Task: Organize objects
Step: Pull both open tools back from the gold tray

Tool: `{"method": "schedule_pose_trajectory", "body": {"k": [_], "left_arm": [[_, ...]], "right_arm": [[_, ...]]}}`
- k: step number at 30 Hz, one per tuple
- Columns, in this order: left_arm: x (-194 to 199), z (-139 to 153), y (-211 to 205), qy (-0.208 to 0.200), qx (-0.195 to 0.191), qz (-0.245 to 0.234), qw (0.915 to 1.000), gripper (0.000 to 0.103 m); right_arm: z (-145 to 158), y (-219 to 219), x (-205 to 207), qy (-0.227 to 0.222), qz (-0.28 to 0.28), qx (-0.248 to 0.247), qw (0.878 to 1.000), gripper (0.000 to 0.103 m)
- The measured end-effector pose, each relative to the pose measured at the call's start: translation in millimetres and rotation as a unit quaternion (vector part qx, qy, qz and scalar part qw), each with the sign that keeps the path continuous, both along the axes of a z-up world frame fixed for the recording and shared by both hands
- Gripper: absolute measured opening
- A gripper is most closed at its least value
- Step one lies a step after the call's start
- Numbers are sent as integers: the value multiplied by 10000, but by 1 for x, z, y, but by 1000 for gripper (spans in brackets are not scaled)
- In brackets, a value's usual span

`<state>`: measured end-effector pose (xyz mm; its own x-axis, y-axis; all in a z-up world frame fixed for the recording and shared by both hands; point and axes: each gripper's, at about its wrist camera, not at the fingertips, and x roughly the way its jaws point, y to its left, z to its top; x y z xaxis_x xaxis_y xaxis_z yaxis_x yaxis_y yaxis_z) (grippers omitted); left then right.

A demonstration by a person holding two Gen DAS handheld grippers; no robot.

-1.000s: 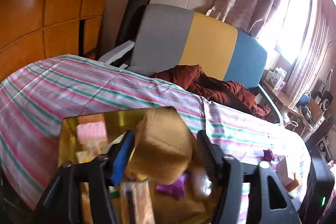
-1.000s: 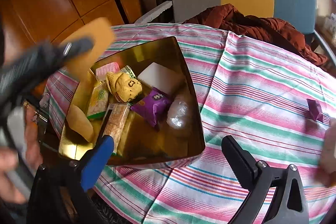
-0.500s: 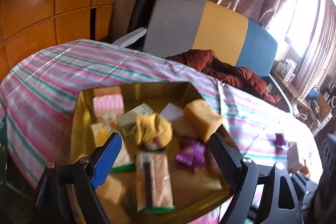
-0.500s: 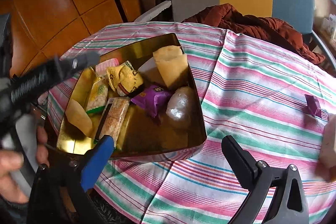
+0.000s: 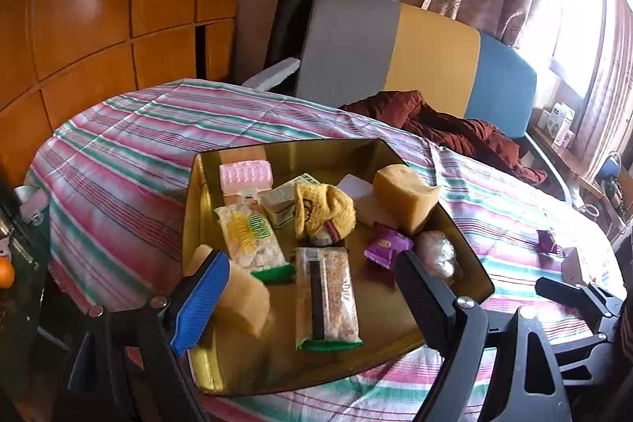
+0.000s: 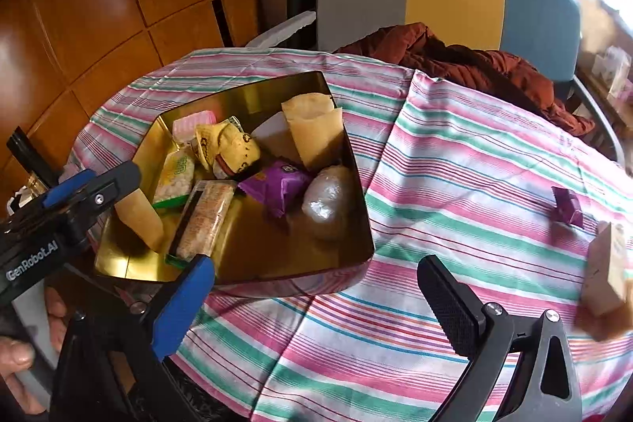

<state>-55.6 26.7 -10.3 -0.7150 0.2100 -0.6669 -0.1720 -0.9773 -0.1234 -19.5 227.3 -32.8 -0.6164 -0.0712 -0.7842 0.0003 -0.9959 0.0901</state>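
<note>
A gold tin (image 5: 285, 149) (image 6: 253, 86) stands on the striped tablecloth and holds several snacks. A yellow sponge (image 5: 403, 196) (image 6: 316, 133) leans in its far right corner. Beside it lie a purple packet (image 5: 387, 248), a yellow cloth (image 5: 324, 208), a cereal bar (image 5: 326, 295) and a second sponge (image 5: 241, 295). My left gripper (image 5: 312, 299) is open and empty above the tin's near edge. My right gripper (image 6: 316, 303) is open and empty over the cloth in front of the tin. A purple candy (image 6: 567, 206) and a small box (image 6: 605, 275) lie on the cloth to the right.
A grey, yellow and blue chair (image 5: 415, 58) with a rust-red jacket (image 5: 443, 129) stands behind the table. Orange wooden cabinets (image 5: 99, 6) fill the left. A window with curtains (image 5: 573, 6) is at the right. The left gripper shows at the left of the right wrist view (image 6: 71, 192).
My left gripper opened and let go of the yellow sponge, which now rests in the tin's far right corner. The left gripper then drew back and up. The right gripper stayed still.
</note>
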Motion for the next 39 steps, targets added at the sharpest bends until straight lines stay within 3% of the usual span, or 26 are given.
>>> {"method": "schedule_pose_trajectory", "body": {"k": [30,39], "left_arm": [[22,-1,33,-74,-348,-504,9981,87],[29,3,38,-55,-279,-743,9968,87]], "right_arm": [[8,46,20,200,-665,175,9974,103],[5,53,23,143,-631,255,9976,103]]}}
